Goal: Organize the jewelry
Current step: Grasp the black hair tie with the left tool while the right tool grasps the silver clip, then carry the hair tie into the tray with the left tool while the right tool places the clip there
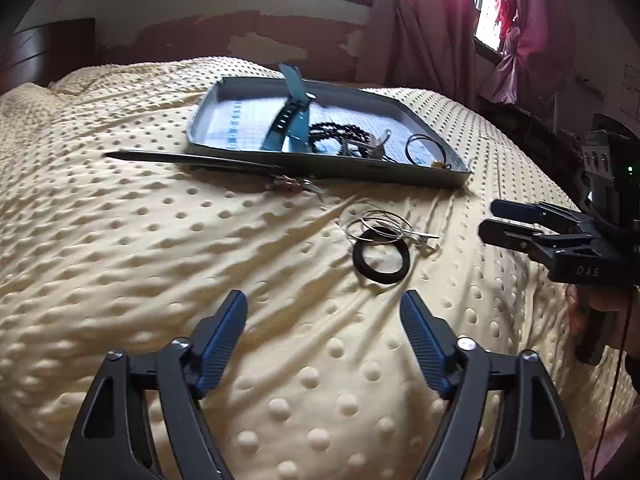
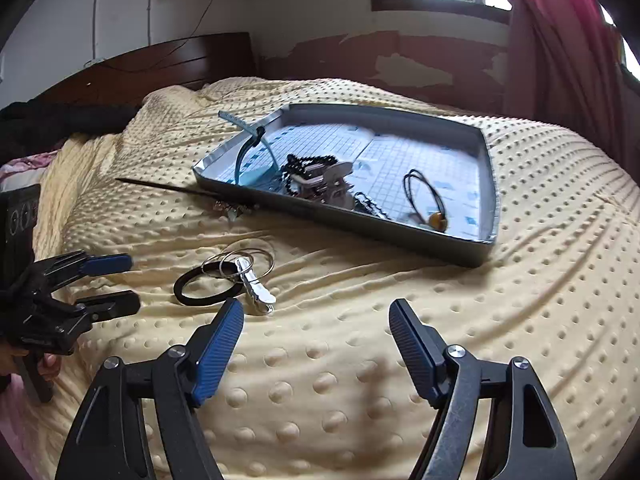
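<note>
Both tools open, nr black ring

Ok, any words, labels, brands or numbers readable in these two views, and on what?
"DAS" on the body of the right gripper, in the left wrist view.
Tray liner: grid with blue marks, too blurred to read.
Nothing else legible.

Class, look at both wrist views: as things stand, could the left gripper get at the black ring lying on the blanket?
Probably yes. The left gripper is open and points toward the black ring, with only bare blanket between. The thin silver bangles overlap the ring's far edge, so they might get caught too.
</note>
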`<action>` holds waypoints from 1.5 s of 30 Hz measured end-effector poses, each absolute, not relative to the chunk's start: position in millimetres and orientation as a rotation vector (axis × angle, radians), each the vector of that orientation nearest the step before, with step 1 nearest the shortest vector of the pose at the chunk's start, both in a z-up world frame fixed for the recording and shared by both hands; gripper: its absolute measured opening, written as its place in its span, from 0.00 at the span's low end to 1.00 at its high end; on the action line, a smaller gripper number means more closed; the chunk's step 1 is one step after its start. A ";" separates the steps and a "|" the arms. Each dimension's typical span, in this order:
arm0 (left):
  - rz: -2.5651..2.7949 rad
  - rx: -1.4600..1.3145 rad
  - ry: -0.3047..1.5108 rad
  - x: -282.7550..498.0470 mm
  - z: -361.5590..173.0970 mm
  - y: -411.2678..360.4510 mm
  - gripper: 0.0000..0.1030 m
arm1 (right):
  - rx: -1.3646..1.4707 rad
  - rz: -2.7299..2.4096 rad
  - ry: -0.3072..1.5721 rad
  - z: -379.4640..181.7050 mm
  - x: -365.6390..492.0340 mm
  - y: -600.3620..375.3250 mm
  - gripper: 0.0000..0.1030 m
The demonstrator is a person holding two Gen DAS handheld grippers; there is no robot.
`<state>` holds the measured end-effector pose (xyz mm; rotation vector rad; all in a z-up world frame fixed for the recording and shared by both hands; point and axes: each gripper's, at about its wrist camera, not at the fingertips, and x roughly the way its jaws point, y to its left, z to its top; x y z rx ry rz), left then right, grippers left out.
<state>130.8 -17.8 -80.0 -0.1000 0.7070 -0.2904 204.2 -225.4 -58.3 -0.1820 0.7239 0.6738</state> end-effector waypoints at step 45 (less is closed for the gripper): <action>-0.330 -0.262 1.011 138.4 -79.2 -24.1 0.02 | -0.331 0.719 0.910 -64.5 175.6 -198.3 0.14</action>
